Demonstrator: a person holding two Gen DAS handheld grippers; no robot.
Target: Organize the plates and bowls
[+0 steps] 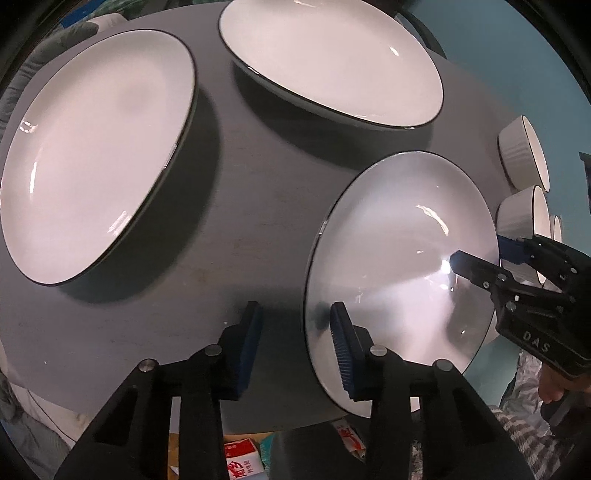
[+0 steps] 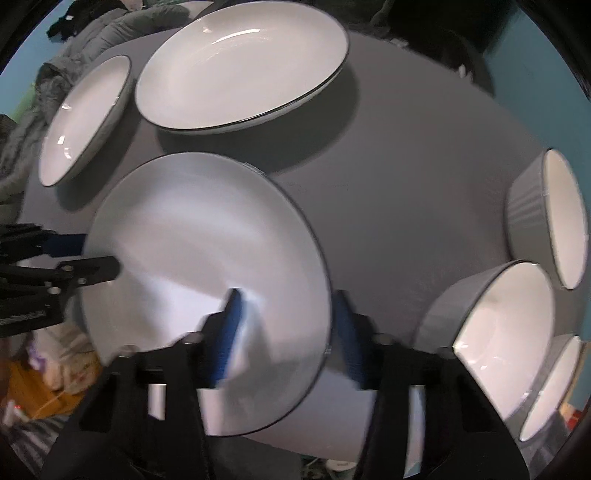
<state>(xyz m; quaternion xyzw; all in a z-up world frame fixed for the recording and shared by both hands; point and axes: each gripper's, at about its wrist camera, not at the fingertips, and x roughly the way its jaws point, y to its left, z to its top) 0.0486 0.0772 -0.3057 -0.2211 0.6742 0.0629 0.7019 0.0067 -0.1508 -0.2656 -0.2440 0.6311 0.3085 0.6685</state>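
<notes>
A white plate with a dark rim [image 1: 399, 258] [image 2: 192, 251] sits near the table's front edge. My left gripper [image 1: 295, 350] is open, its jaws straddling the plate's left rim. My right gripper [image 2: 284, 336] is open and straddles the opposite rim; it also shows in the left wrist view [image 1: 480, 258]. The left gripper shows in the right wrist view [image 2: 88, 254]. Two more white plates [image 1: 96, 155] [image 1: 332, 59] lie on the grey table [image 1: 240, 206] beyond.
Three white ribbed bowls [image 2: 495, 332] [image 2: 550, 218] [image 2: 554, 384] stand at the table's right edge. Grey jackets [image 2: 92, 33] lie beyond the far left. Boxes and clutter [image 1: 240, 458] sit on the floor below the front edge.
</notes>
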